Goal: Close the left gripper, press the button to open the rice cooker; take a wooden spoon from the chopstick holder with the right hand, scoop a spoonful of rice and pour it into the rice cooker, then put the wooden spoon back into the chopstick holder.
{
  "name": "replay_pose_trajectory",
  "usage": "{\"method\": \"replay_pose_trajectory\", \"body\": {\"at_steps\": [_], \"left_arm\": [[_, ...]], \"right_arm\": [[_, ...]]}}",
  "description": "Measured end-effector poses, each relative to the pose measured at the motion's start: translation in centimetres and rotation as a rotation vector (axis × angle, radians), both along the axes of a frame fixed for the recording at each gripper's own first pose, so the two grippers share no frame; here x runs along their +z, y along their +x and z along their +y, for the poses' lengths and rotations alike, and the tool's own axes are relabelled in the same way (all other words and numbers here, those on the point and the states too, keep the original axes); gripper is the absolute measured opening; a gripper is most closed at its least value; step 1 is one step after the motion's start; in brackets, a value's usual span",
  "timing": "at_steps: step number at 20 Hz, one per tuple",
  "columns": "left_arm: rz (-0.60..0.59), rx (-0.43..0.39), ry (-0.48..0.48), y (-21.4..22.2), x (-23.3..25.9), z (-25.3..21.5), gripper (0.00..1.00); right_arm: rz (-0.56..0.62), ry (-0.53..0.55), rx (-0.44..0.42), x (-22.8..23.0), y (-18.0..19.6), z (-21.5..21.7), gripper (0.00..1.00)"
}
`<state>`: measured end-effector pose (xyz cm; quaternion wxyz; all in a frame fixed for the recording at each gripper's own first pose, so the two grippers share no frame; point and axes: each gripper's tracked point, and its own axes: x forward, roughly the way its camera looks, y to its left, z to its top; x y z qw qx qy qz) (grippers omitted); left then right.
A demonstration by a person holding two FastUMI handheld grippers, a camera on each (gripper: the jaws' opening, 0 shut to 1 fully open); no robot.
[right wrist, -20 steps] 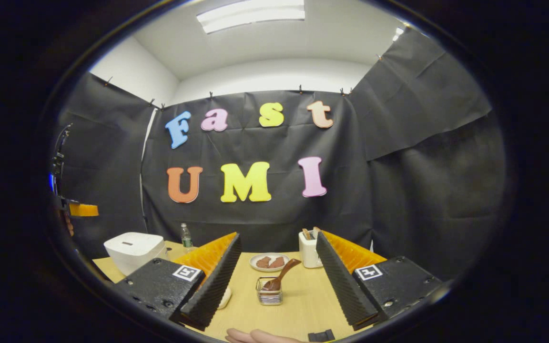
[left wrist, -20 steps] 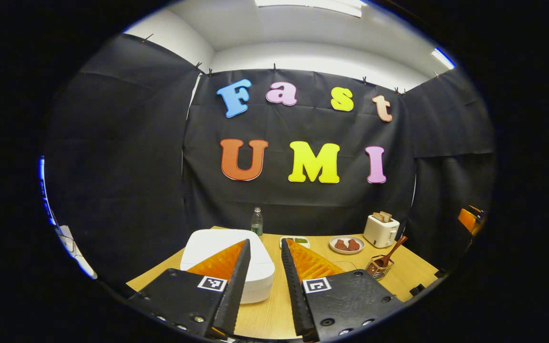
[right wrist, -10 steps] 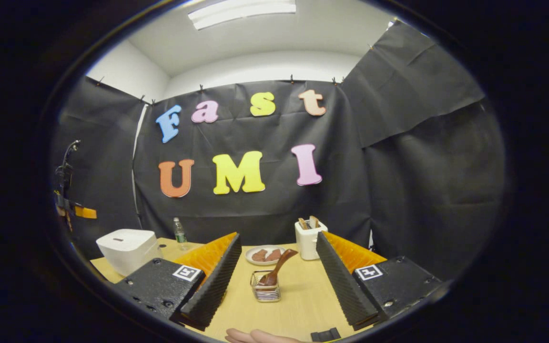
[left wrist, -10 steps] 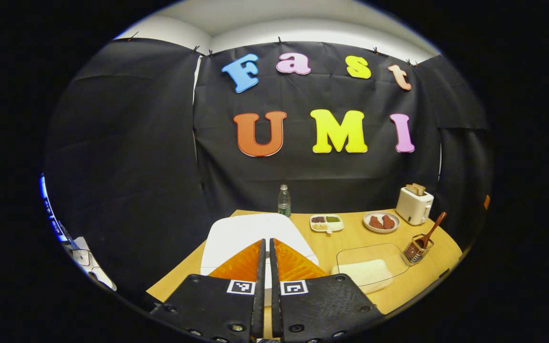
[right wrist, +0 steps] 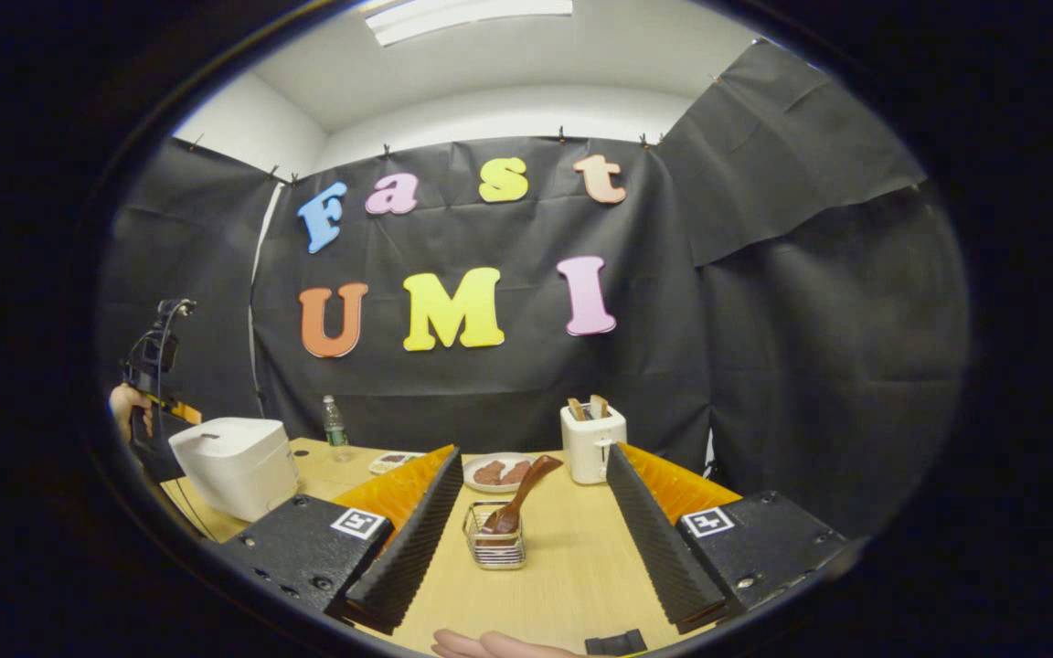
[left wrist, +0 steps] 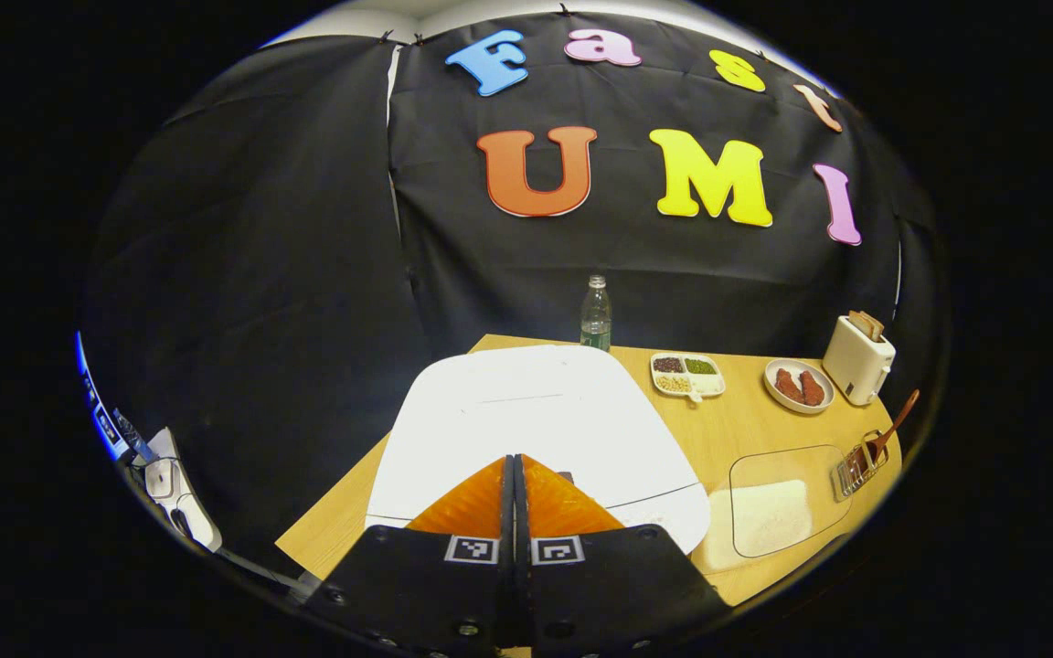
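The white rice cooker (left wrist: 536, 416) stands shut, its lid wide below my left gripper (left wrist: 515, 460). That gripper is shut with nothing in it, and its tips hover over the lid's near edge by a small dark button (left wrist: 567, 476). In the right gripper view the rice cooker (right wrist: 234, 466) sits far left, with a hand (right wrist: 124, 402) holding the left gripper above it. My right gripper (right wrist: 534, 454) is open and empty. Just ahead, between its fingers, the wire chopstick holder (right wrist: 497, 546) holds the wooden spoon (right wrist: 519, 493). A clear tray of rice (left wrist: 769, 512) lies right of the cooker.
On the wooden table (right wrist: 572, 567) stand a toaster (right wrist: 592, 441) with bread, a plate (right wrist: 494, 472) of brown food and a water bottle (right wrist: 335, 422). A compartment dish (left wrist: 686, 373) of grains sits behind the rice tray. Part of a hand (right wrist: 490, 644) rests at the table's near edge.
My left gripper went from open to shut, then moved forward and tipped down over the cooker lid. The right gripper edged a little closer to the chopstick holder and stayed open.
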<state>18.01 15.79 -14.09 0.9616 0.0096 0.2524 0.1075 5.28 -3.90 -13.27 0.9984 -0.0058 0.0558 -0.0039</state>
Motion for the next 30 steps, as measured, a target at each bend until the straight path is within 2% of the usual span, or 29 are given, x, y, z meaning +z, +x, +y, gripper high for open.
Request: {"method": "replay_pose_trajectory", "body": {"at_steps": [7,9,13,16,20,22,24,27,28,30], "left_arm": [[0.046,-0.010,-0.036,0.6,-2.1,-1.2,0.00],[0.052,-0.003,-0.022,0.6,-2.2,-1.1,0.00],[0.088,0.030,-0.065,0.1,-2.9,-1.3,0.00],[0.098,0.049,-0.033,0.2,-2.7,-1.1,0.00],[-0.026,0.040,-0.031,-0.3,2.1,-2.7,0.00],[-0.056,0.021,-0.067,-1.7,4.1,-4.1,0.00],[-0.094,0.010,-0.059,-2.8,6.0,-4.7,0.00],[-0.138,-0.053,-0.090,-5.6,7.9,-7.1,0.01],[-0.150,-0.079,-0.084,-6.4,8.5,-7.8,0.10],[-0.177,-0.100,-0.063,-8.3,9.3,-8.5,0.16]], "right_arm": [[0.013,-0.007,0.011,-1.3,0.2,0.0,0.98],[0.026,0.000,0.010,-1.7,0.2,-0.1,1.00],[0.034,-0.001,-0.001,-1.9,-0.1,-0.9,1.00],[0.037,-0.007,-0.017,-2.0,-0.4,-1.4,1.00],[0.067,-0.008,-0.015,-2.7,-1.0,-1.7,1.00],[0.078,-0.006,-0.023,-2.8,-1.1,-2.0,0.98],[0.079,-0.009,-0.029,-2.8,-1.5,-2.1,1.00],[0.083,-0.016,-0.020,-2.8,-1.7,-1.7,1.00],[0.087,-0.015,-0.018,-2.9,-1.5,-1.5,1.00],[0.096,-0.008,-0.016,-3.1,-1.3,-1.4,1.00]]}}
